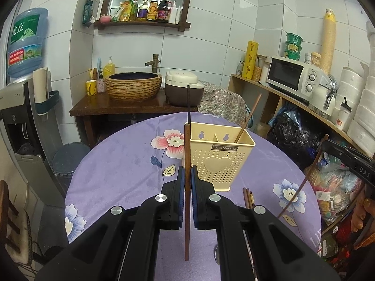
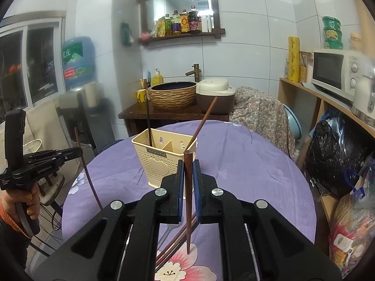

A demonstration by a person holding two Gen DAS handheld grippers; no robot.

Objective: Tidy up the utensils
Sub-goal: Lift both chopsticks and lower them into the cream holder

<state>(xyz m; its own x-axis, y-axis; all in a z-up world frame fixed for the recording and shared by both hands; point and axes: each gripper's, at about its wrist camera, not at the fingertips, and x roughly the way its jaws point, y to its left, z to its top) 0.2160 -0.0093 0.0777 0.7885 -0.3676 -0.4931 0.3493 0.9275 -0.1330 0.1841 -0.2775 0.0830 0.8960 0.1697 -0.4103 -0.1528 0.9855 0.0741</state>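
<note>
White tiled walls back a round table [image 1: 121, 164] under a purple flowered cloth, with a basin [image 1: 133, 85], a rice cooker [image 1: 184, 87] and a microwave [image 1: 294, 76] beyond it. Just ahead of the left claw [image 1: 187, 175] stands a cream holder [image 1: 221, 157] with two compartments; a black chopstick [image 1: 189, 103] rises upright from its left compartment and a brown one [image 1: 248, 119] leans right out of the other. The left claw is pinched on a brown chopstick [image 1: 187, 210], held nearly upright, its top ending level with the holder's rim and its lower end hanging below the jaws. To the right of this claw, a few loose chopsticks [image 1: 248, 197] lie on the cloth near the holder's foot. The right claw [image 2: 187, 175] is likewise pressed together on a dark brown chopstick [image 2: 188, 222], thick end up and tip pointing down at the cloth. From its own view the holder [image 2: 161, 161] sits just ahead and slightly left. Under this claw lie more chopsticks [image 2: 174, 245]. Far left in the right wrist view, a hand [image 2: 25, 208] grips the left claw's handle.
</note>
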